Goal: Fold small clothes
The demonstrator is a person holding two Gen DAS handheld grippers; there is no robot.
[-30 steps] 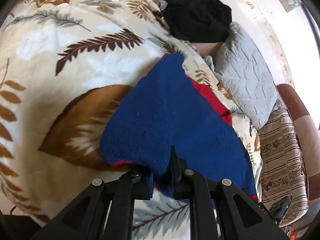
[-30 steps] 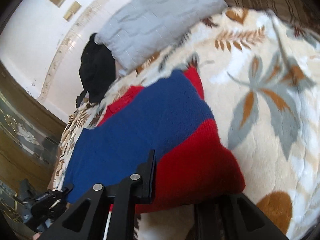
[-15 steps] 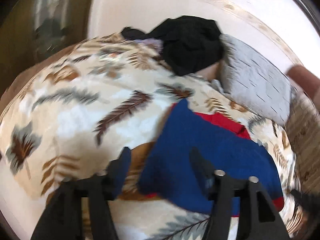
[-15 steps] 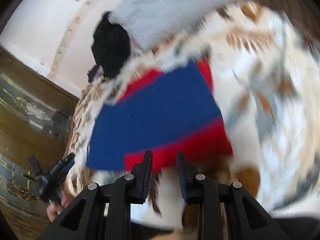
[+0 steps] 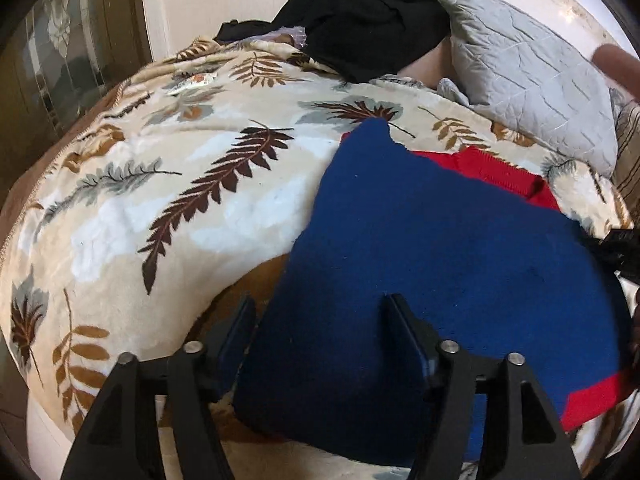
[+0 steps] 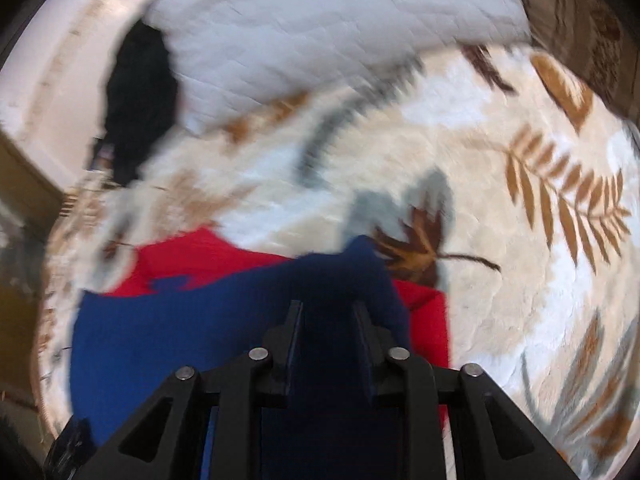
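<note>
A blue knit sweater [image 5: 440,240] with red parts [image 5: 500,168] lies folded on a leaf-print blanket [image 5: 180,184]. My left gripper [image 5: 320,320] hovers over its near left edge. Its jaws are opening wide; blue knit lies under and between them, and the pads do not press on it. In the blurred right wrist view, my right gripper [image 6: 328,316] is over the blue part of the sweater [image 6: 180,340], near a blue corner that points away. Its fingers stand a narrow gap apart, and the knit shows in that gap without being pinched. Red knit [image 6: 192,252] shows behind.
A grey quilted pillow [image 5: 528,64] and a heap of black clothes [image 5: 368,12] lie at the head of the bed. A striped cushion [image 5: 630,160] is at the right edge, a glass-fronted wooden cabinet [image 5: 60,60] at the left. The blanket [image 6: 500,160] spreads right of the sweater.
My left gripper let go of the blue edge, opened wide and drew back. My right gripper released the red hem and swung across, over the blue part.
</note>
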